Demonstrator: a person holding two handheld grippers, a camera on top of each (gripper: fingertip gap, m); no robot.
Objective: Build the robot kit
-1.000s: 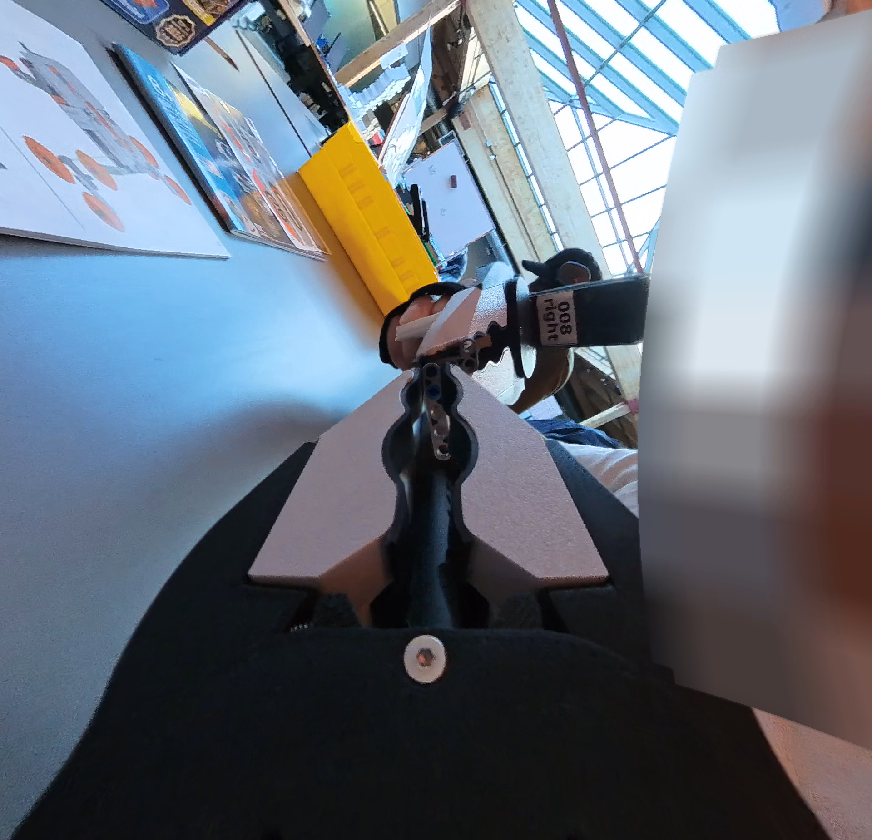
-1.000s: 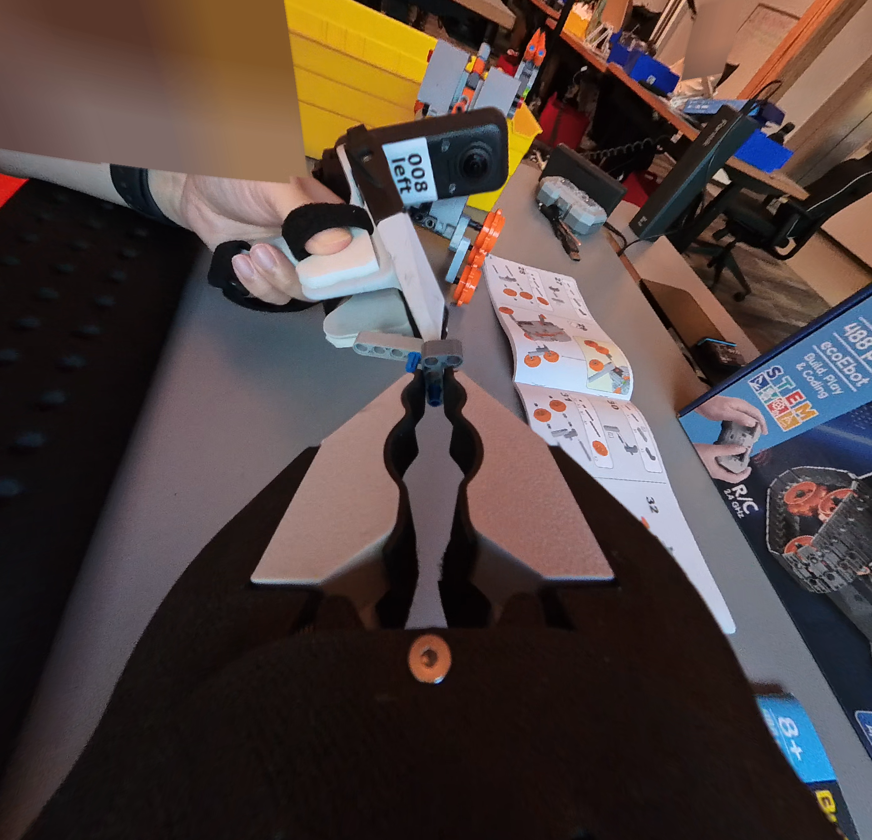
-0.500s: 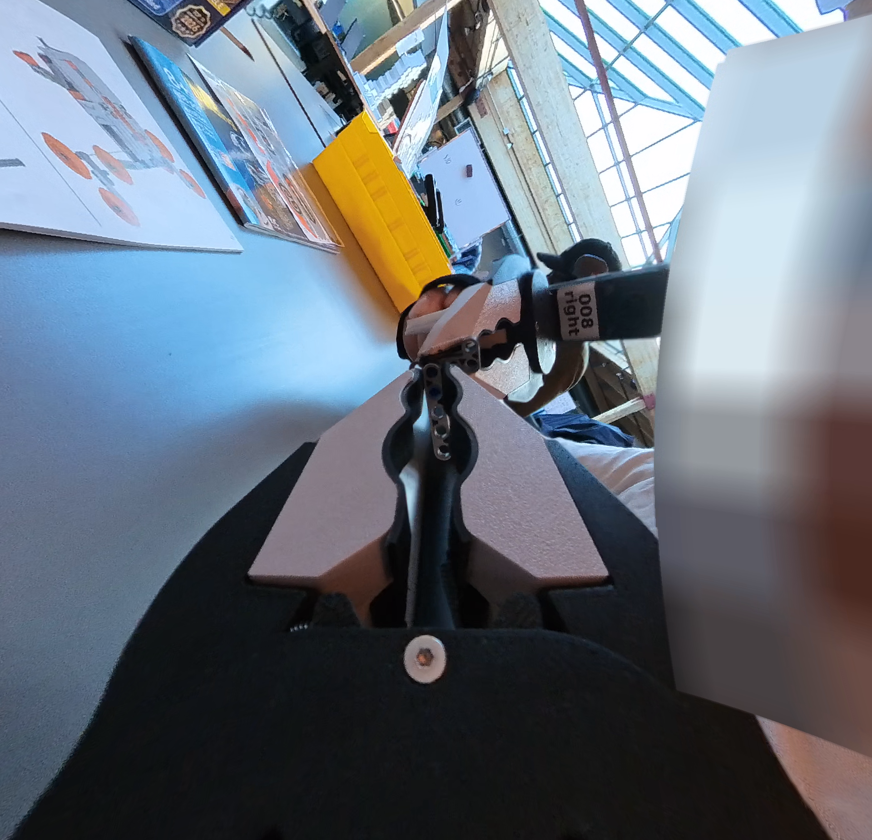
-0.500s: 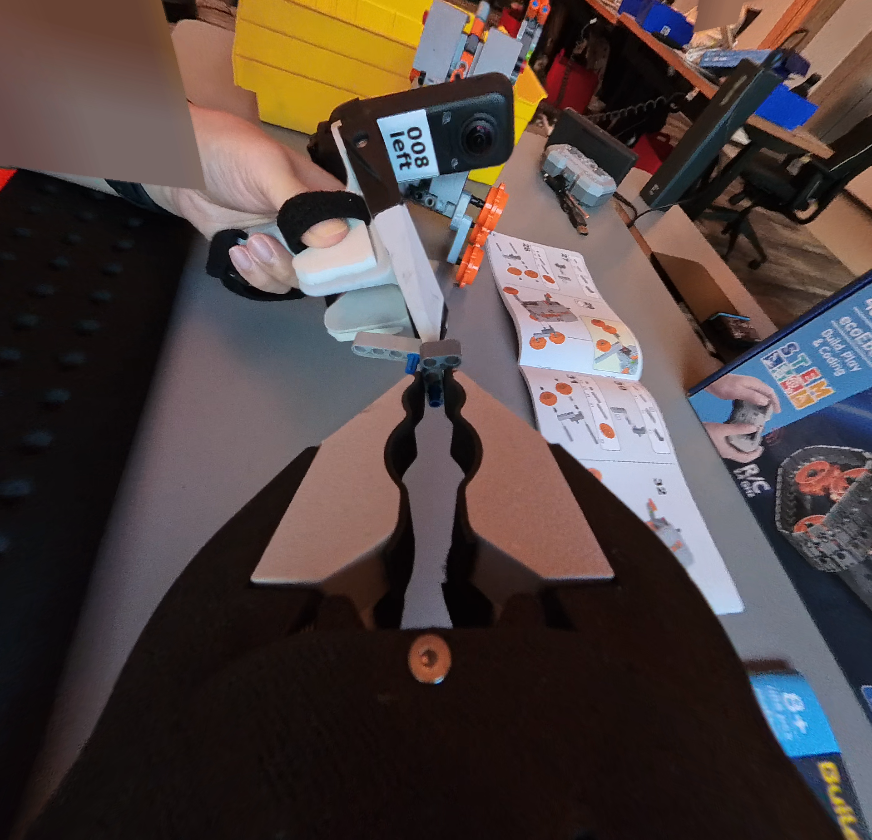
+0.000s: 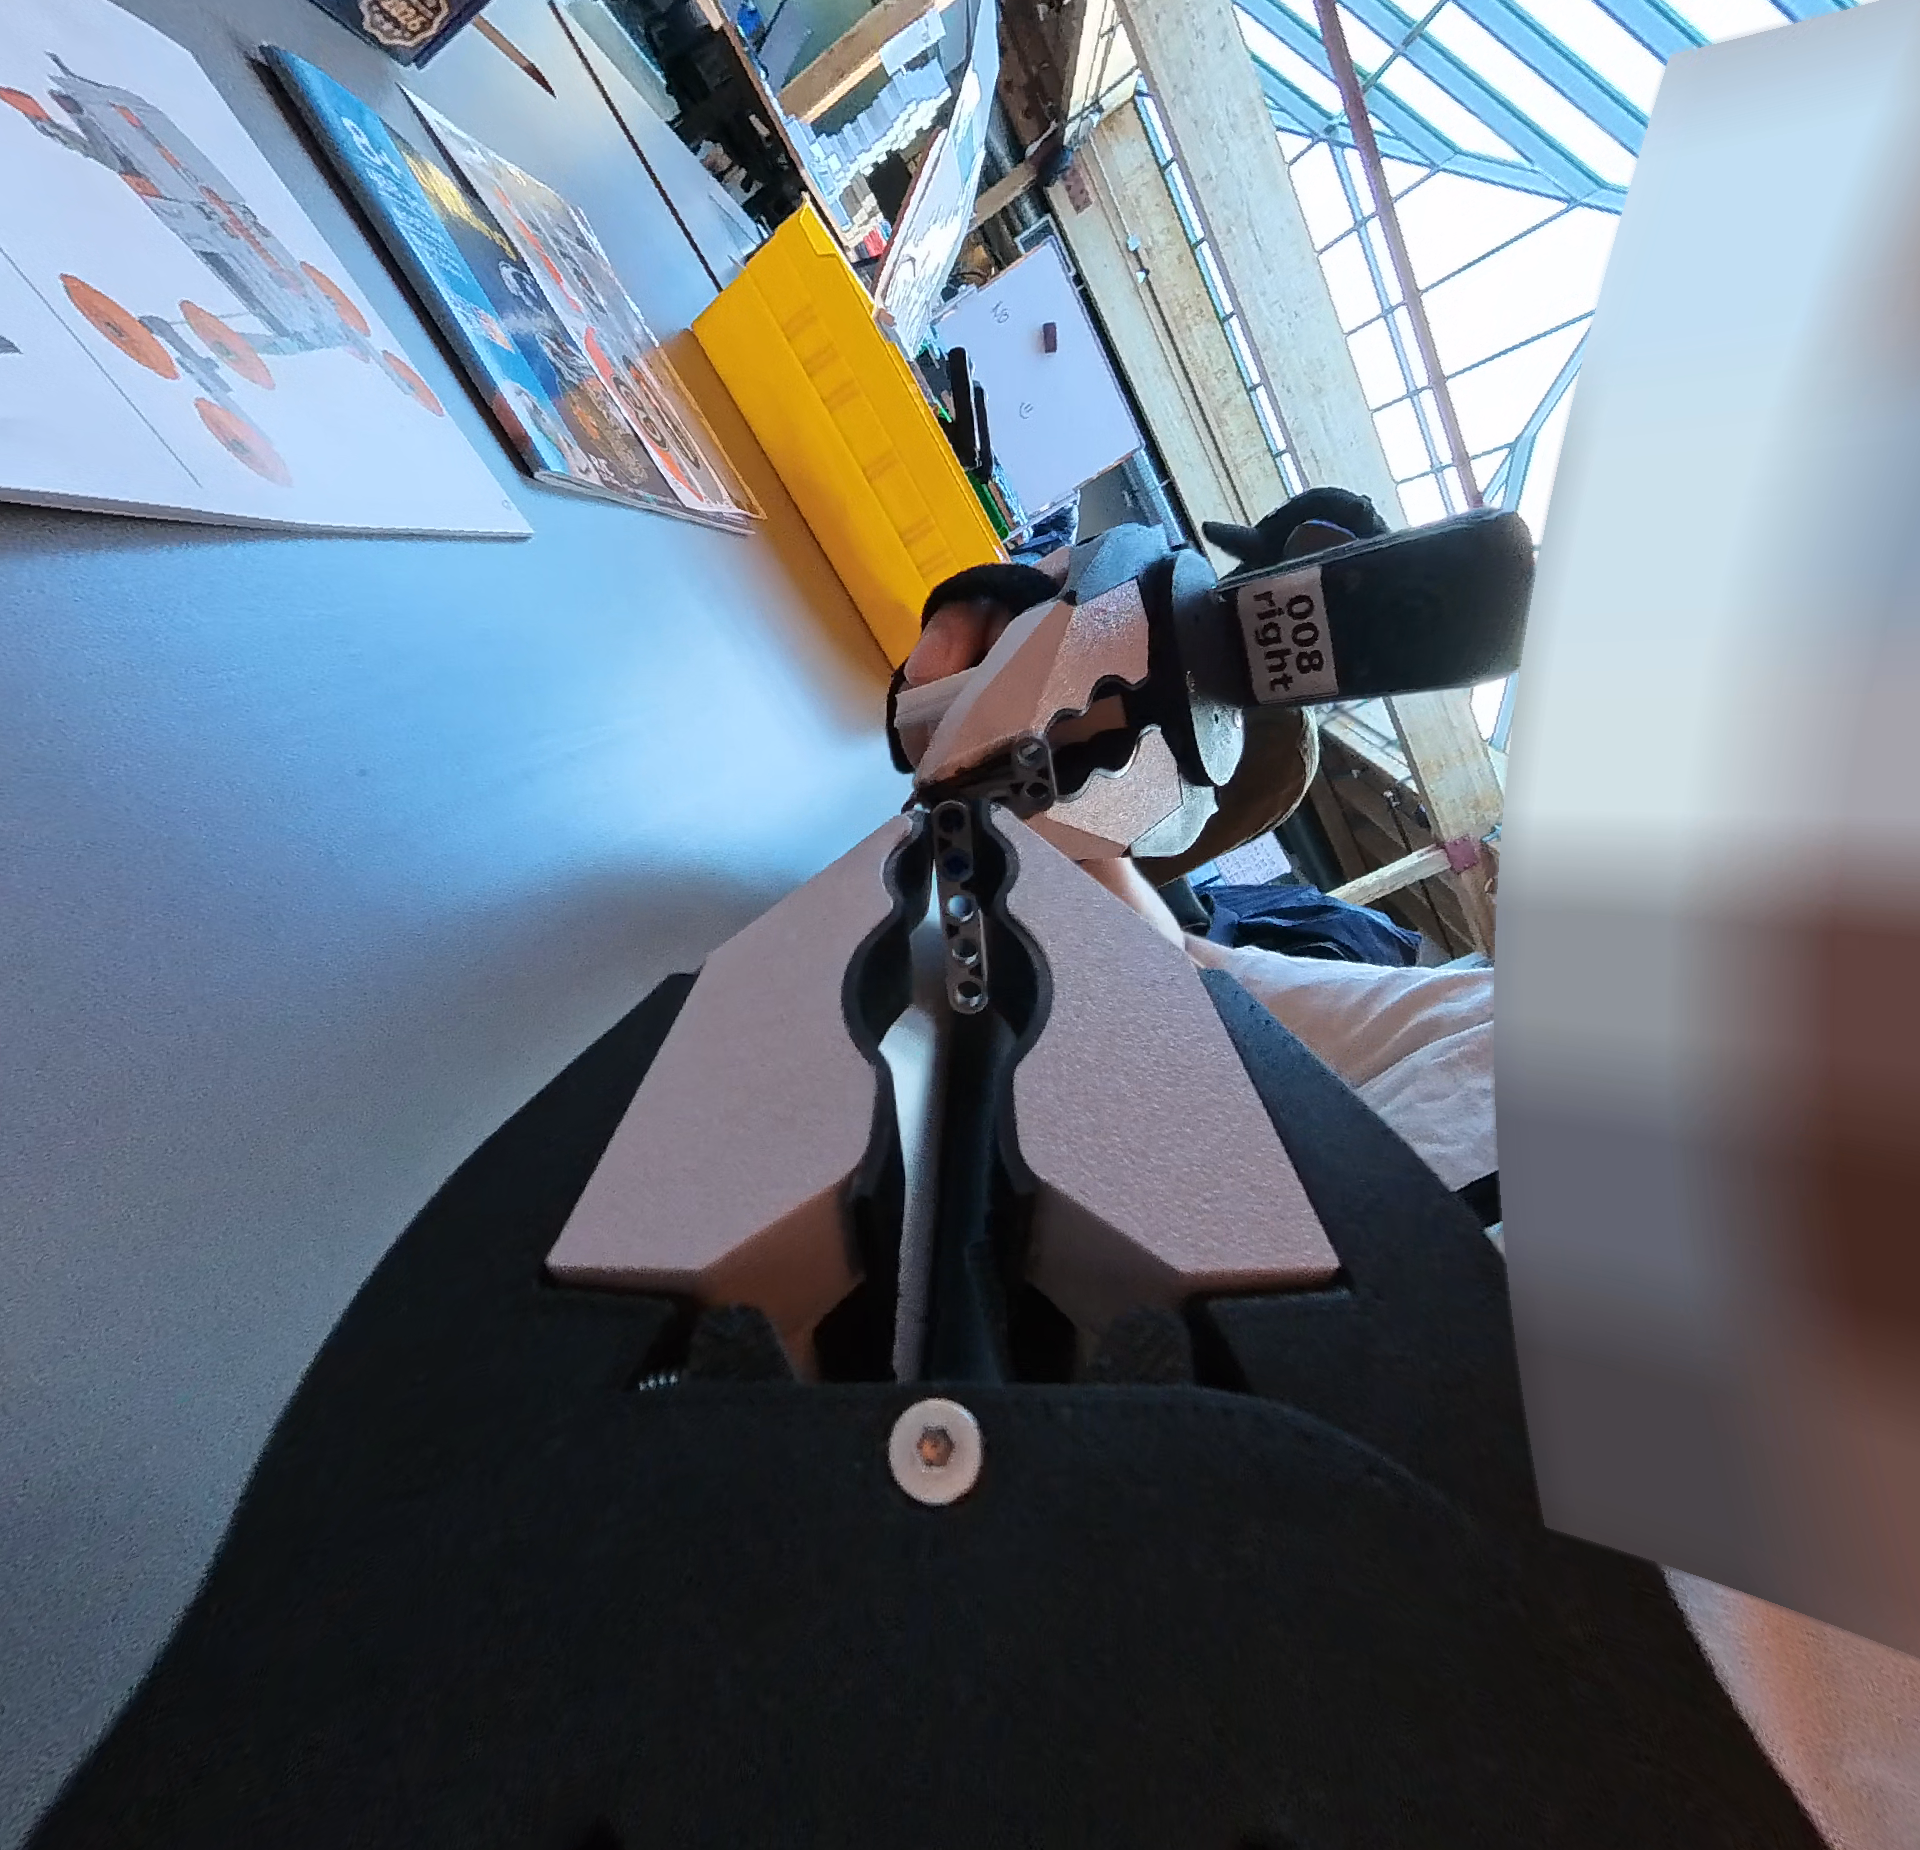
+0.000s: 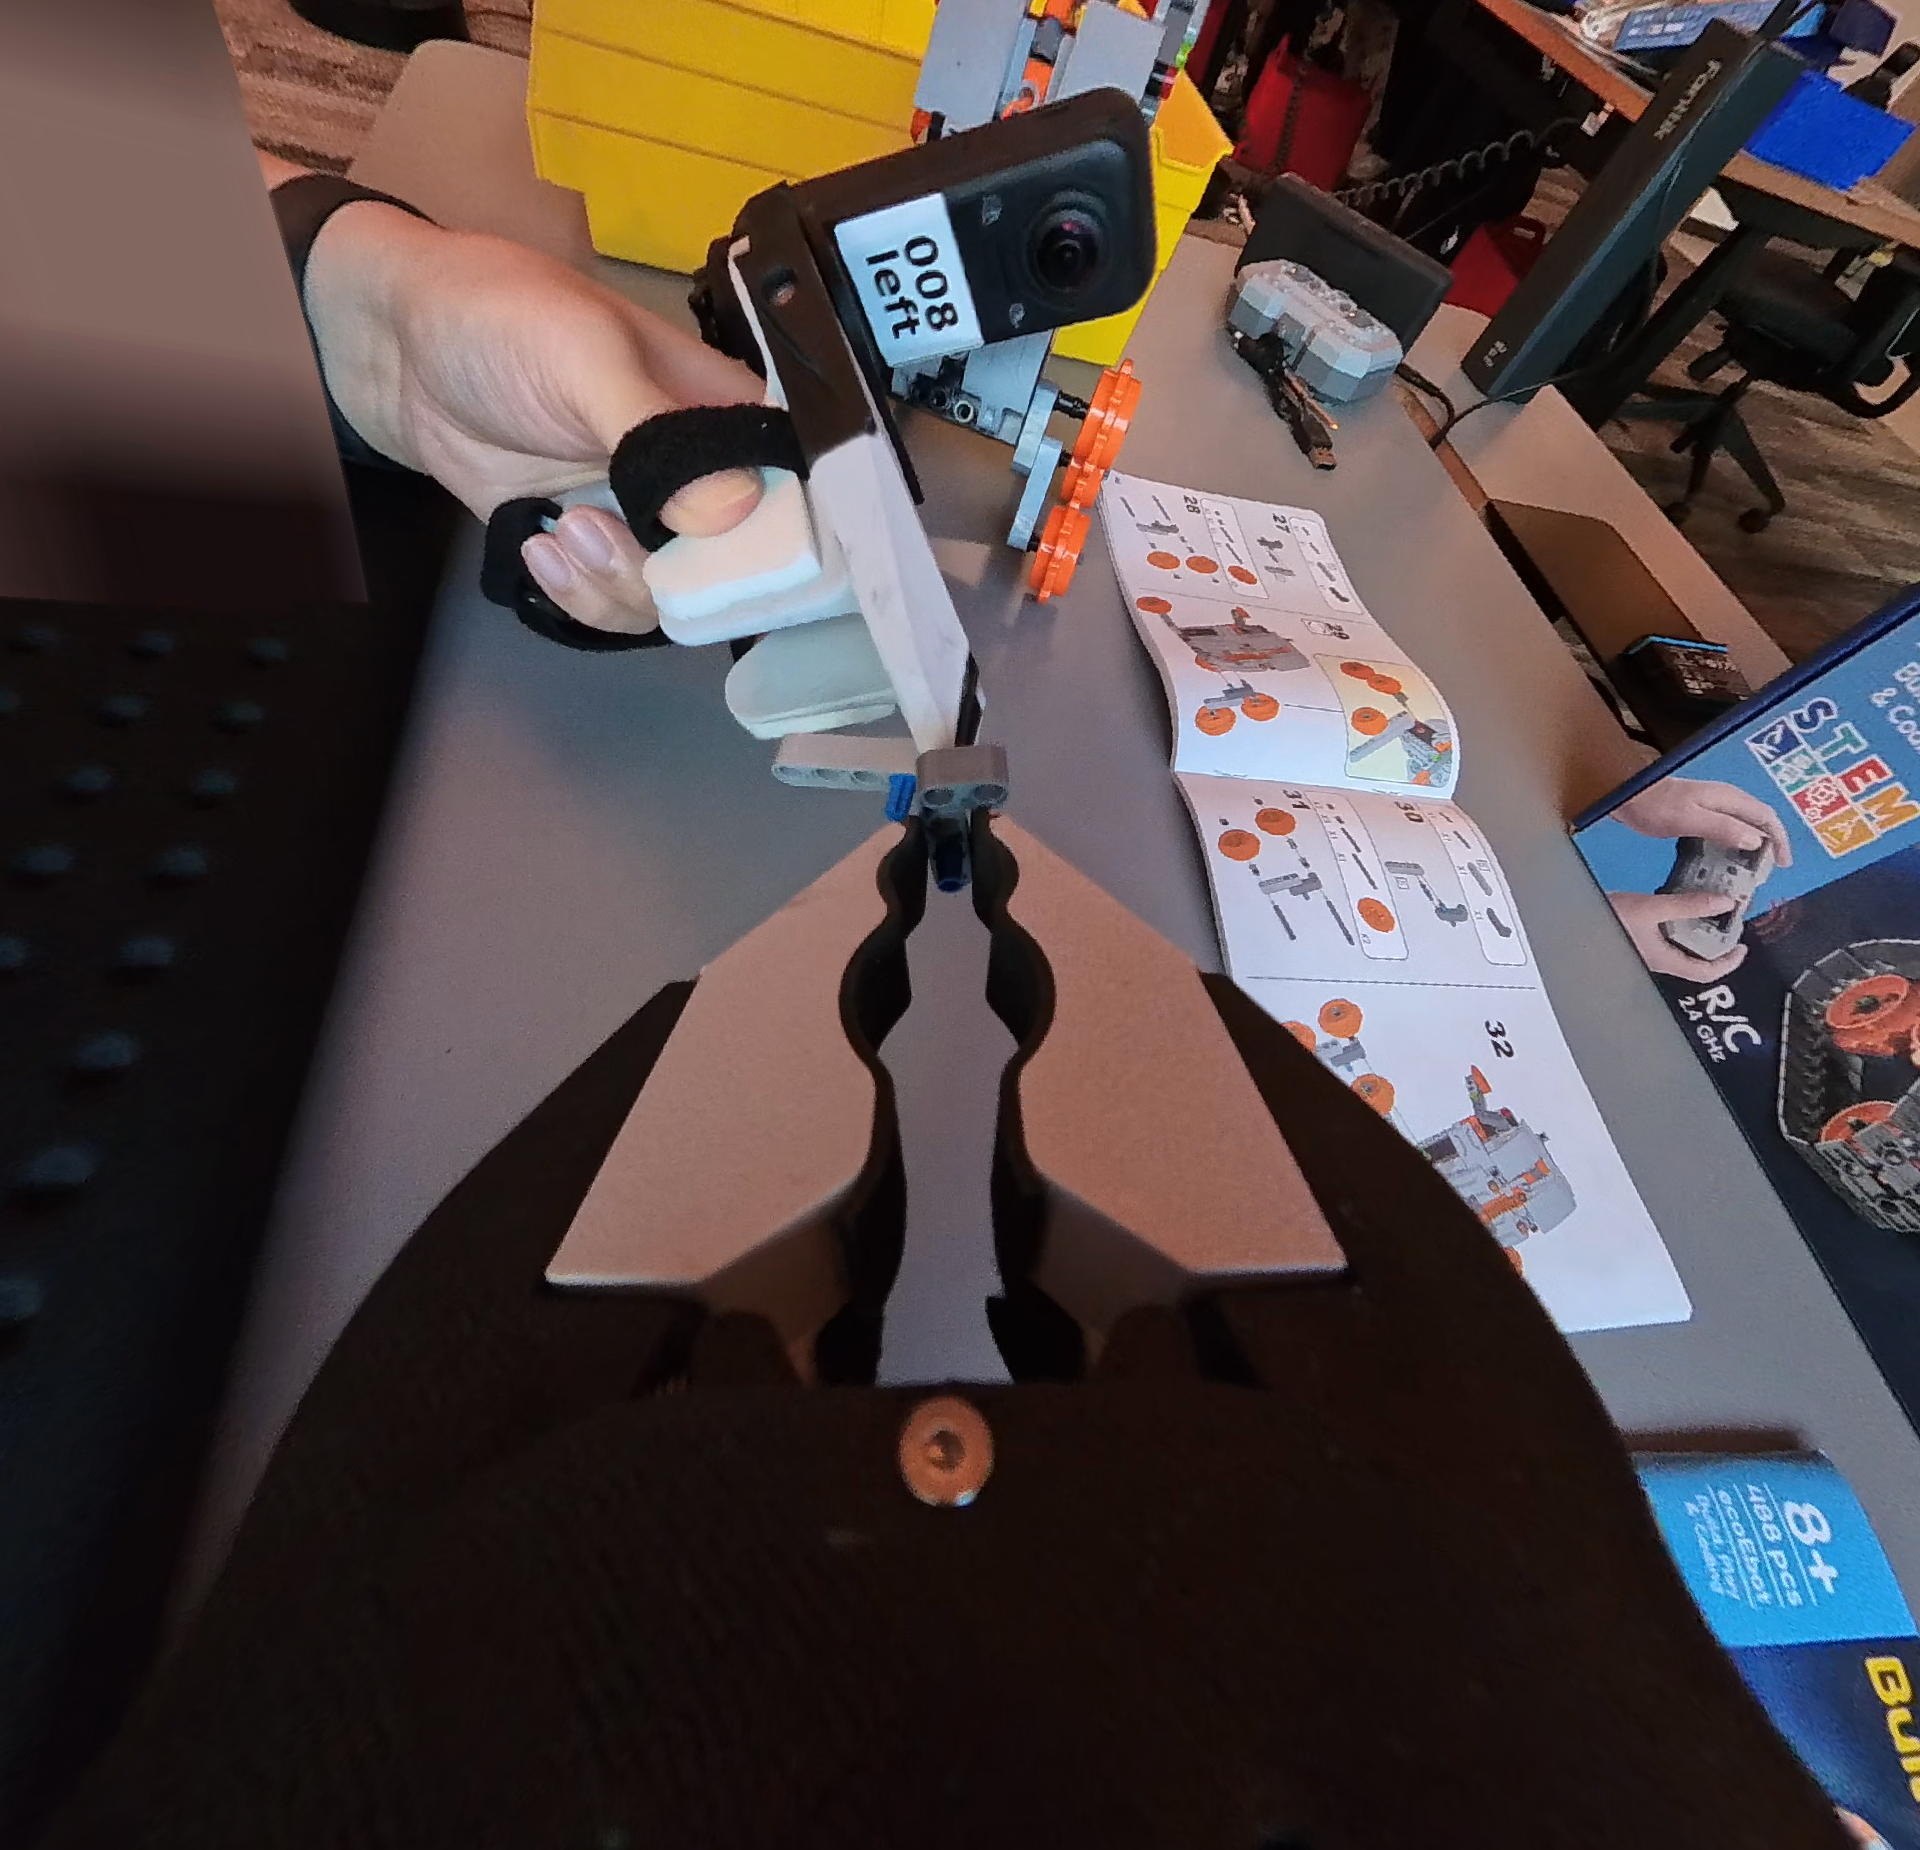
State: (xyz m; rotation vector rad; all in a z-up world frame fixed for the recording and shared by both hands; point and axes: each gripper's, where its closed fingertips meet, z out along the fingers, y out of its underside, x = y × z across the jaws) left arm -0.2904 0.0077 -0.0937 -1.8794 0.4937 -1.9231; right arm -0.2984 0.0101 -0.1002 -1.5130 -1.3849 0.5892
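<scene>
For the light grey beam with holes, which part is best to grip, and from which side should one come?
Probably the free end: the light grey beam lies level and juts left in the right wrist view. Its other end is pinched by the left gripper and meets the dark grey connector held by the right gripper. Come from below; the left gripper's body hangs just above.

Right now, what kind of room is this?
Probably a workshop or maker lab. On the grey table lie an open building-instruction booklet and a half-built grey and orange toy vehicle; more desks with blue bins stand behind.
</scene>
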